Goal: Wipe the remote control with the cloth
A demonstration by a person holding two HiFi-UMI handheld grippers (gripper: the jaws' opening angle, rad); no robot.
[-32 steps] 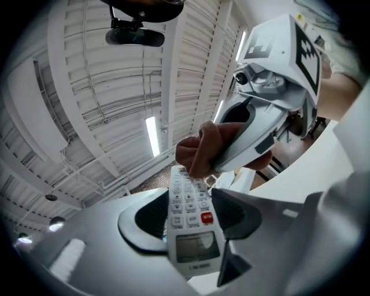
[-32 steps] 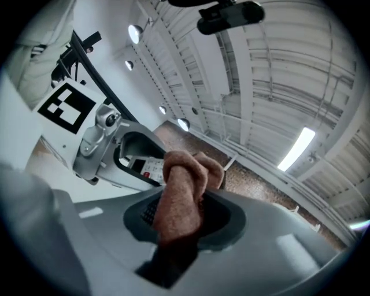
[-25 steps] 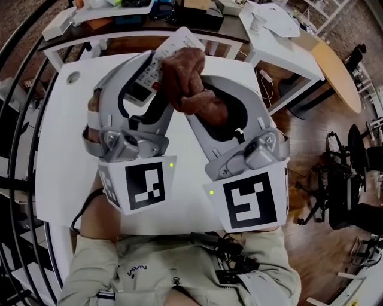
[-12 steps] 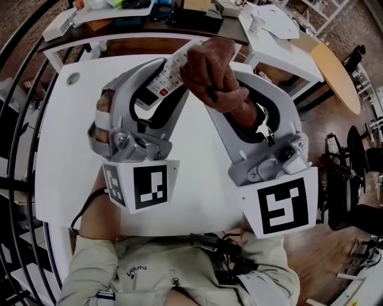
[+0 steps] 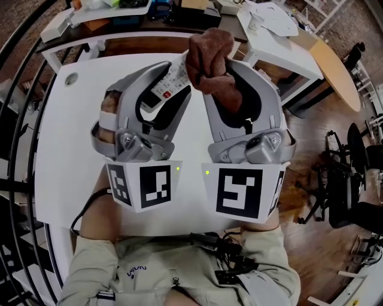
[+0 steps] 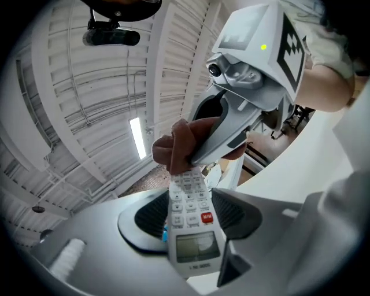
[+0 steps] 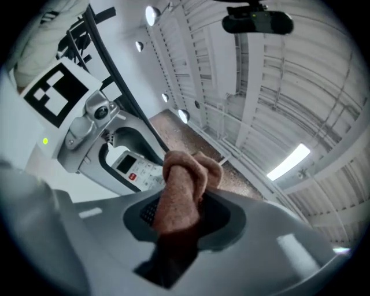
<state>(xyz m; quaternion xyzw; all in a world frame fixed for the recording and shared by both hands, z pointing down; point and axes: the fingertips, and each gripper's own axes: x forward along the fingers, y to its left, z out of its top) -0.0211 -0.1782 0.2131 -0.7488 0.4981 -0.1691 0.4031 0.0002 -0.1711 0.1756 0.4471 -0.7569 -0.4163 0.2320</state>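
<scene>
A white remote control (image 5: 169, 84) with a small screen and a red button (image 6: 206, 218) is held above the white table (image 5: 60, 149), its far end pointing away from me. My left gripper (image 5: 157, 89) is shut on it, the pads pressing both long sides (image 6: 188, 228). A bunched brown cloth (image 5: 210, 57) is clamped in my right gripper (image 5: 218, 77). The cloth (image 6: 180, 144) presses on the remote's far end and hides the top buttons. In the right gripper view the cloth (image 7: 179, 193) fills the jaws, with the remote (image 7: 137, 169) just behind it.
Beyond the table's far edge stands a shelf (image 5: 114, 12) with mixed items. A second white table (image 5: 281, 42) and a wooden board (image 5: 338, 75) are at the far right. An office chair (image 5: 347, 179) stands on the wood floor at the right.
The right gripper carried the cloth along the remote toward its far end, swinging out to the right and back in. The left gripper and remote sank slightly.
</scene>
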